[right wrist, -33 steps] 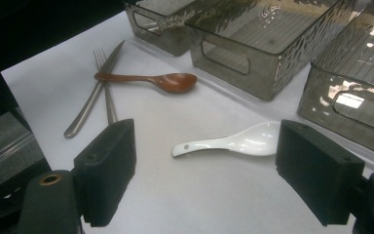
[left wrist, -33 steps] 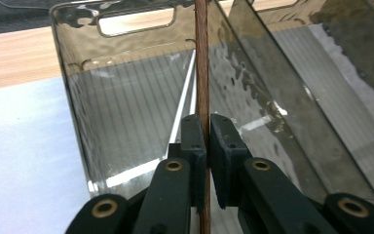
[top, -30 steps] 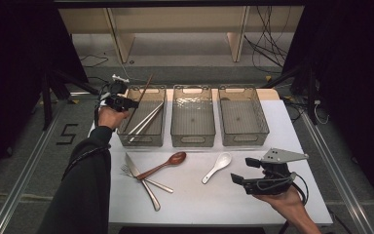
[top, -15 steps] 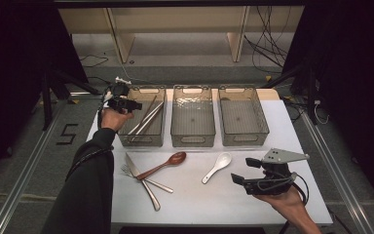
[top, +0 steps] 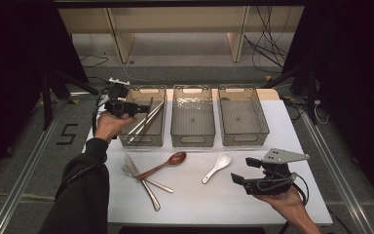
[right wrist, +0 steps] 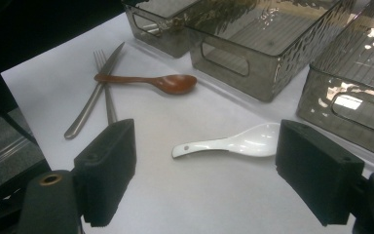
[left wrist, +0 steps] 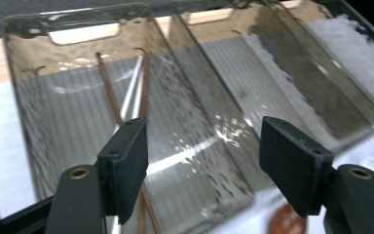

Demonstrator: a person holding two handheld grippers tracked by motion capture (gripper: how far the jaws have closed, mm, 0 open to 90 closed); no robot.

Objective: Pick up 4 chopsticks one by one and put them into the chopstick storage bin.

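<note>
The left gripper (top: 135,108) hovers released, empty, over the smoky transparent plastic bin (top: 143,140) holding thin brown chopsticks (left wrist: 111,95). In front of that bin, the right gripper (top: 237,178) hangs released near the white ceramic spoon (top: 217,166) on the worktop (top: 195,200).

Bare table (top: 253,195) beside white spoon (top: 217,166)

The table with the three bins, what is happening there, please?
A person is sorting cutlery into three clear bins. The left tool hangs open over the left bin, where chopsticks already lie. The right tool is open too, low over the table, facing the white spoon. A brown spoon, a knife and a fork wait unsorted.
</note>
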